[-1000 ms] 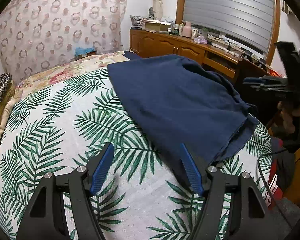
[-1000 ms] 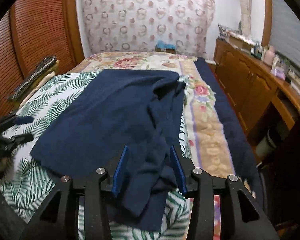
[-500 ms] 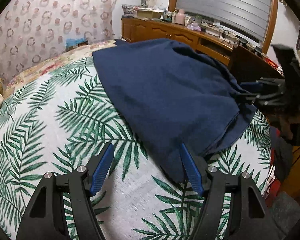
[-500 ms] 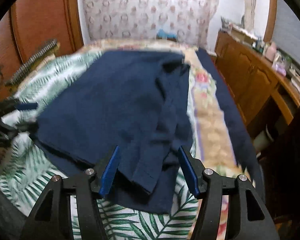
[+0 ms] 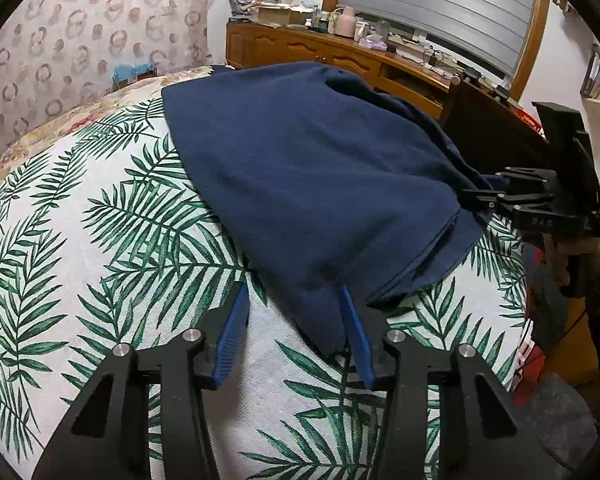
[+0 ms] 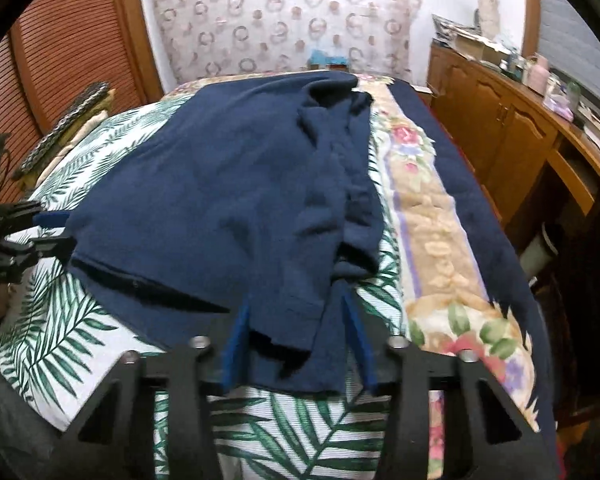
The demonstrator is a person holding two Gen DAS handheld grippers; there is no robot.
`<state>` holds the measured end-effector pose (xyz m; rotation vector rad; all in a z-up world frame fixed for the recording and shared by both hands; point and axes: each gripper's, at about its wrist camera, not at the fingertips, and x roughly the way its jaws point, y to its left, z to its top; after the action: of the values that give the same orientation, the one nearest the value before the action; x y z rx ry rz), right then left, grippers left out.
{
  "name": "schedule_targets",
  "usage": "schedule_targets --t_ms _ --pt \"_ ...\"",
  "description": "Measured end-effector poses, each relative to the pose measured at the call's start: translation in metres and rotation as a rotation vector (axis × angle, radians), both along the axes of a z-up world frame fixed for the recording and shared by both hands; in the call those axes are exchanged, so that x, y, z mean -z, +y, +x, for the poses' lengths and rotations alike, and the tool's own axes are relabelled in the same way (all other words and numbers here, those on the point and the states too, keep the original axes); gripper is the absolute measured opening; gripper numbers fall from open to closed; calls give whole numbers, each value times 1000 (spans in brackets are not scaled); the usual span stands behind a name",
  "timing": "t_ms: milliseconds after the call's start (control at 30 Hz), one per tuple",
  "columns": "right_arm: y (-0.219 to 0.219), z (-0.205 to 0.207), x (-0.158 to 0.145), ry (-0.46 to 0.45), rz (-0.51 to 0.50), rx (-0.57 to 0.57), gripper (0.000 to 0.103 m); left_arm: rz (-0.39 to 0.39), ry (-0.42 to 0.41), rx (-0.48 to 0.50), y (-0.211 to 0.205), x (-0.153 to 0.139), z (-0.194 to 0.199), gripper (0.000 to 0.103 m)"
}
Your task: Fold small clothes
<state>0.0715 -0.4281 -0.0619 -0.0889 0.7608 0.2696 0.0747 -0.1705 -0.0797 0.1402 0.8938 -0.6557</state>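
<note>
A navy blue garment (image 5: 308,168) lies spread on a palm-leaf bedspread (image 5: 100,240). My left gripper (image 5: 294,334) is open, its blue fingers straddling the garment's near corner, which hangs between them. In the right wrist view the same garment (image 6: 228,200) lies folded over, with a bunched sleeve along its right side. My right gripper (image 6: 296,344) is open around the garment's near hem. The right gripper also shows in the left wrist view (image 5: 480,194) at the garment's right edge, and the left gripper shows in the right wrist view (image 6: 48,232) at its left edge.
A wooden sideboard (image 5: 340,60) with clutter on top runs along the right of the bed. A floral quilt strip (image 6: 428,216) and a dark blanket (image 6: 484,232) lie beside the garment. A slatted wooden door (image 6: 60,60) stands at the left.
Both grippers have moved in onto the garment's near edges. The left jaws have narrowed around the corner, and the right jaws now straddle the hem.
</note>
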Motion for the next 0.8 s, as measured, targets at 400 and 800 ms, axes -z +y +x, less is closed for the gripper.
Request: schedule_targets --t_ms 400,800 --pt "-24 -10 -27 -126 132 -86 8 -93 -48 4 6 -45 7 7" --pt "-13 74 -95 -272 121 -96 8 -90 -160 -95 11 -101 124 7"
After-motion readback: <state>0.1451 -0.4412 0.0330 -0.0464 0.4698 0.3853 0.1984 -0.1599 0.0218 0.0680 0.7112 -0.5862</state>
